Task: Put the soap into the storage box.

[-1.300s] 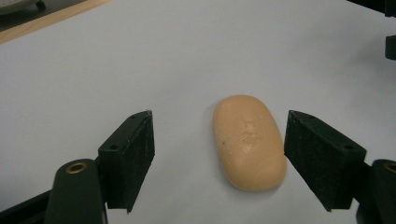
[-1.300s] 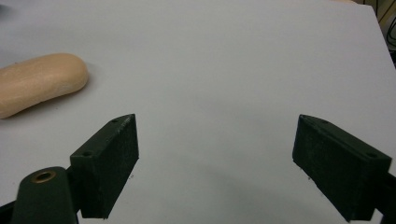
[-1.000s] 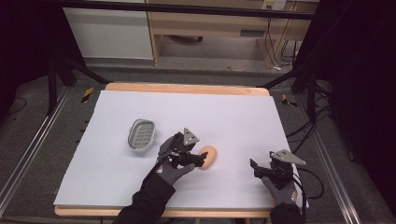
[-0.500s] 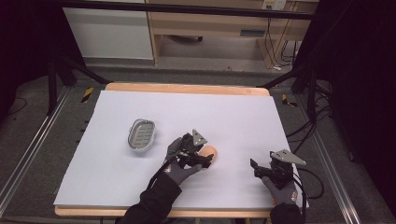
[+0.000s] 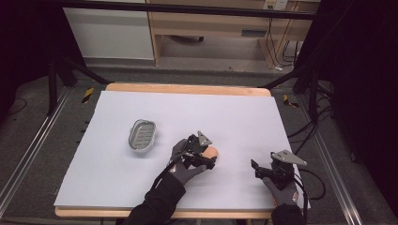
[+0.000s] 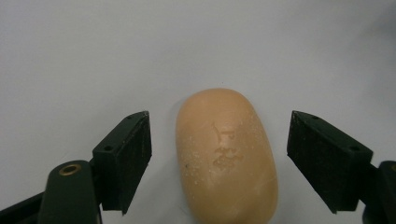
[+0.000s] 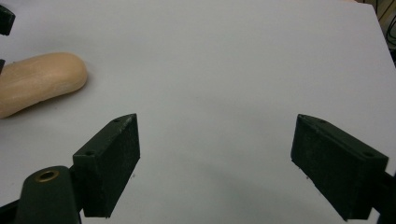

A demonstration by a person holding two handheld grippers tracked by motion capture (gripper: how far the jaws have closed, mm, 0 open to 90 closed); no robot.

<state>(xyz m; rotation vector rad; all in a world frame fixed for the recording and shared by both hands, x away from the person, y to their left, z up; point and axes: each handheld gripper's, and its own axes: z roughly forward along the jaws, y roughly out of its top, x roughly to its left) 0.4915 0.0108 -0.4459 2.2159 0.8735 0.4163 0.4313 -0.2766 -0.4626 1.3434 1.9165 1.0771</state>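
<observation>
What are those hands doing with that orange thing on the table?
A person holds a claw in each hand over a white table. The left claw is open around a peach-coloured bar of soap, one jaw on each side, not squeezing it. The right claw is open too, with nothing between its jaws. A small metal soap dish sits off to the left, with nothing in it.
</observation>
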